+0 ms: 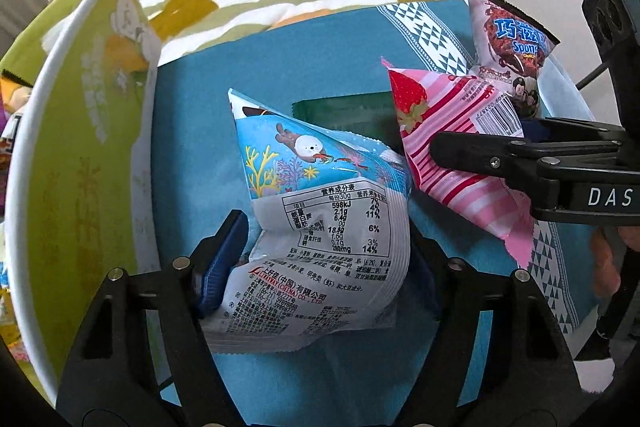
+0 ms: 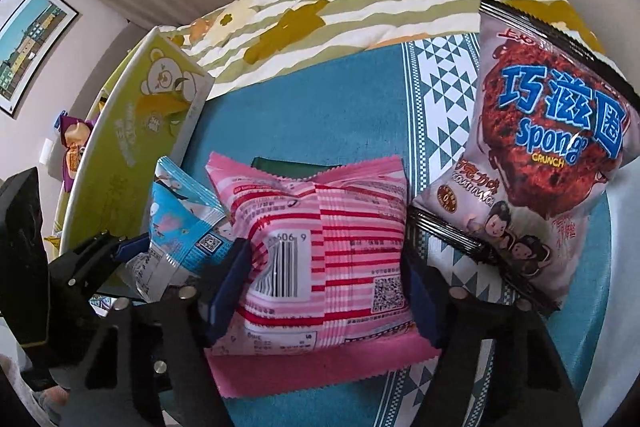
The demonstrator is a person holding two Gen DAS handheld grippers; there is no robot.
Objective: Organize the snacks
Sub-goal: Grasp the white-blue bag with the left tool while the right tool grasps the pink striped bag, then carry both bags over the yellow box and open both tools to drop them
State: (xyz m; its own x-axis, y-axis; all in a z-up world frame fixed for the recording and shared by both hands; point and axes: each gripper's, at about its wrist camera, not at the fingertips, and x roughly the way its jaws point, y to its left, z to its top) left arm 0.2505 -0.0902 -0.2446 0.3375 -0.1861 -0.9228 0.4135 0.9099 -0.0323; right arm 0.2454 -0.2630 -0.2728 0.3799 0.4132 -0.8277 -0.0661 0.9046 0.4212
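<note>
Left wrist view: green box [image 1: 84, 131] stands at far left on the teal cloth [image 1: 208, 99]. Left gripper [image 1: 320, 263] is clamped on the blue bag [image 1: 320, 227], long axis running away from the camera, box just beside it to the left. Right gripper [image 2: 320, 279] is clamped on the pink bag [image 2: 320, 247], further from the box. Brown bag [image 2: 552, 131] lies far right, ungripped.
</note>
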